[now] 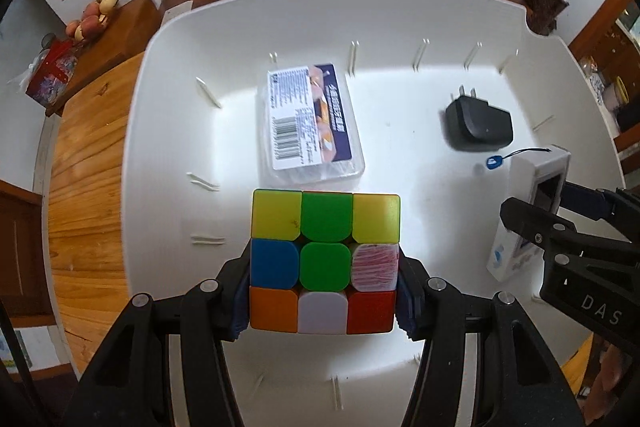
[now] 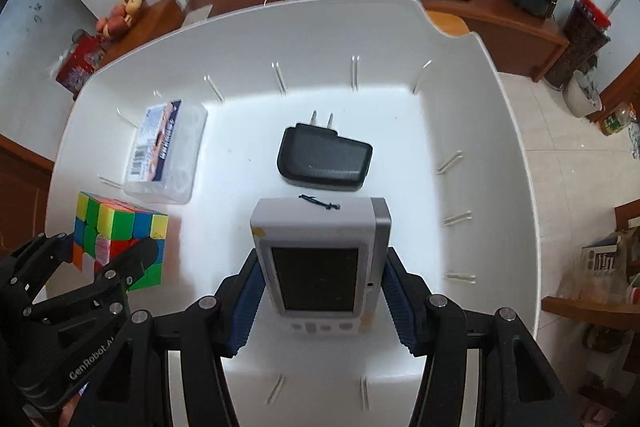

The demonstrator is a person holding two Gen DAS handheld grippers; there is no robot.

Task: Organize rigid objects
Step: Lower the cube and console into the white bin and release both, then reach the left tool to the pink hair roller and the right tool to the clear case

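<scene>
inside the white bin (image 2: 500, 131) lie a clear box (image 2: 166, 153) far left and a black plug (image 2: 324, 161) (prongs pointing far), while the left gripper (image 1: 324, 291) pinches a cube (image 1: 325, 261) and the right gripper (image 2: 320, 291) clamps a white device (image 2: 320, 259) over its near floor.

Glossy plastic cube (image 1: 325, 263); matt black charger (image 2: 325, 159); smooth white plastic bin (image 1: 400, 11); varnished wood table (image 1: 84, 163).

i get bright, even room light glaring off the white bin floor (image 1: 400, 115), soft shadows under its contents, heavy fisheye bending and dark vignetting at the edges, slight blur.
</scene>
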